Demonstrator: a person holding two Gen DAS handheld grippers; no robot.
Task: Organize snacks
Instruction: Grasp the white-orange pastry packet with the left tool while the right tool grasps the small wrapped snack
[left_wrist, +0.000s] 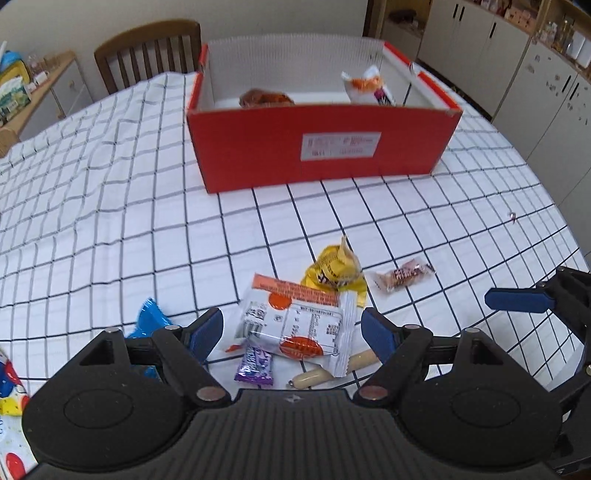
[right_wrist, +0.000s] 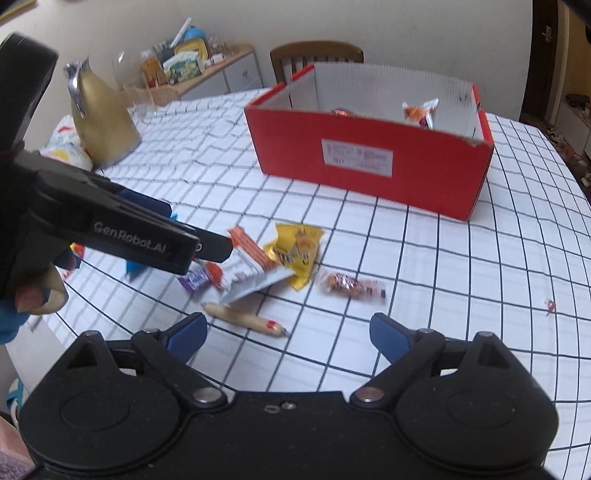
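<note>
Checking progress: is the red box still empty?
Not empty: the red box already holds an orange-white packet and a brownish snack.

Each camera sits on its hand-held gripper, looking forward and steeply down along the fingers, close above the counter (left_wrist: 110, 206). Both views share the snack pile (left_wrist: 295, 321) (right_wrist: 255, 269) nearby and the red box (left_wrist: 321, 147) (right_wrist: 369, 158) beyond.

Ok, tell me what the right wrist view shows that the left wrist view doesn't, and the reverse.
Only the right wrist view: a gold jug on the tablecloth and the whole sausage stick.
Only the left wrist view: a blue wrapper and wall cabinets.
Both: the red box, yellow packet, white-and-orange packet, purple candy, and both grippers, left gripper and right gripper, open.
</note>
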